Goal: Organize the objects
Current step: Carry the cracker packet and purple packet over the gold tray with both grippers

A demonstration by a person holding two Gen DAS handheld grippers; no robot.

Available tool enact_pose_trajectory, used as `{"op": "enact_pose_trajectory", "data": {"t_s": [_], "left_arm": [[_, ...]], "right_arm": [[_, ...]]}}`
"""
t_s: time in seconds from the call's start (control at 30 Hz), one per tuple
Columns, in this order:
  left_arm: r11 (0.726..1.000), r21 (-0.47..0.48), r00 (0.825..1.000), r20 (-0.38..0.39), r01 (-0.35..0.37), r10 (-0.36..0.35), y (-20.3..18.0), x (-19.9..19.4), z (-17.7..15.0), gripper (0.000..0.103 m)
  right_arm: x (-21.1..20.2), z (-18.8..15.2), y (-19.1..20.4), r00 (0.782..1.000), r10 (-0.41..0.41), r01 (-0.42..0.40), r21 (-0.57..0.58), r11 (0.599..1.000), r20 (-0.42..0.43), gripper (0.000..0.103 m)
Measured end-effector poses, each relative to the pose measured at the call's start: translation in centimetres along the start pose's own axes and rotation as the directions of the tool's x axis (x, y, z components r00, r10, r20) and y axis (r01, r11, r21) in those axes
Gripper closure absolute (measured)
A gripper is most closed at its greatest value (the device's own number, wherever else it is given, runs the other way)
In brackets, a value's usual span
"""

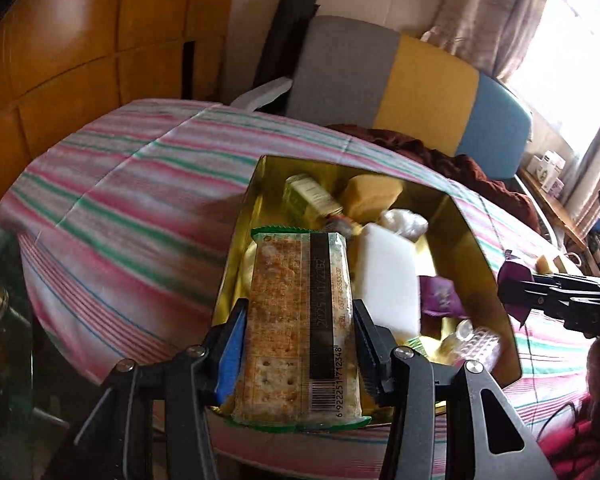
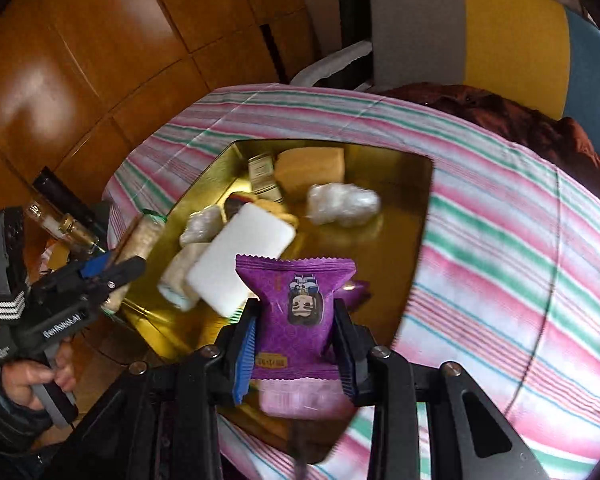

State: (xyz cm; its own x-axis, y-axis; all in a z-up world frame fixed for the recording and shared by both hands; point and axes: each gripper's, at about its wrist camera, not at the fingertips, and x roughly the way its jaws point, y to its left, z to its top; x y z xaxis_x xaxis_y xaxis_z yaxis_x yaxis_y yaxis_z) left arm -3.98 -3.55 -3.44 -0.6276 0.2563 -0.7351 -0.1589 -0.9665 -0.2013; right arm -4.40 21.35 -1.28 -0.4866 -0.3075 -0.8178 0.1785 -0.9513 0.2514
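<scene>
The left gripper (image 1: 298,344) is clamped on a long clear-wrapped cracker packet (image 1: 298,320), its jaws pressing the two long sides; the packet is a flat slab with green crimped ends, a black seam strip and a barcode, and dimpled square crackers show through the film. It hangs above the near left corner of the gold tray (image 1: 474,240), a shallow rectangular tin with glossy, mirror-like walls.

The right gripper (image 2: 296,340) is closed on a purple snack pouch (image 2: 296,300), a soft pillow-shaped foil sachet with zigzag edges and a small cartoon face printed on it, held above the near edge of the tray (image 2: 416,208).

Inside the tray lie a smooth white rectangular block (image 2: 244,256) with rounded corners, tilted over other items, a crinkled clear plastic bundle (image 2: 342,202) towards the far right, a porous yellow sponge block (image 2: 312,168) at the far side, and just left of it a small green-labelled bottle (image 1: 310,196) lying down. A second purple pouch (image 1: 440,296) rests near the right side.

The tray sits on a striped cloth (image 1: 120,208) of pink, green and white bands, lightly creased. Beyond the table stands a chair (image 1: 428,92) with grey, yellow and blue fabric panels
</scene>
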Motion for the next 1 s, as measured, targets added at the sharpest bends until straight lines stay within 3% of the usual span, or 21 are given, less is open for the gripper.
{"op": "enact_pose_trajectory", "data": {"t_s": [0.37, 0.63, 1.0], "left_arm": [[1.0, 0.014, 1.0, 0.0, 0.023, -0.023, -1.2, 1.8, 0.1, 0.047], [1.0, 0.017, 1.0, -0.016, -0.007, 0.007, -1.1, 2.0, -0.5, 0.047], [0.995, 0.089, 0.999, 0.022, -0.038, 0.037, -2.6, 1.4, -0.4, 0.043]], "right_arm": [[1.2, -0.3, 1.0, 0.999, -0.029, 0.029, 0.023, 0.999, -0.019, 0.069], [2.5, -0.9, 1.4, 0.999, -0.026, 0.027, 0.041, 0.999, -0.041, 0.069], [3.6, -1.5, 1.6, 0.998, -0.039, 0.042, 0.05, 0.998, -0.052, 0.068]]}}
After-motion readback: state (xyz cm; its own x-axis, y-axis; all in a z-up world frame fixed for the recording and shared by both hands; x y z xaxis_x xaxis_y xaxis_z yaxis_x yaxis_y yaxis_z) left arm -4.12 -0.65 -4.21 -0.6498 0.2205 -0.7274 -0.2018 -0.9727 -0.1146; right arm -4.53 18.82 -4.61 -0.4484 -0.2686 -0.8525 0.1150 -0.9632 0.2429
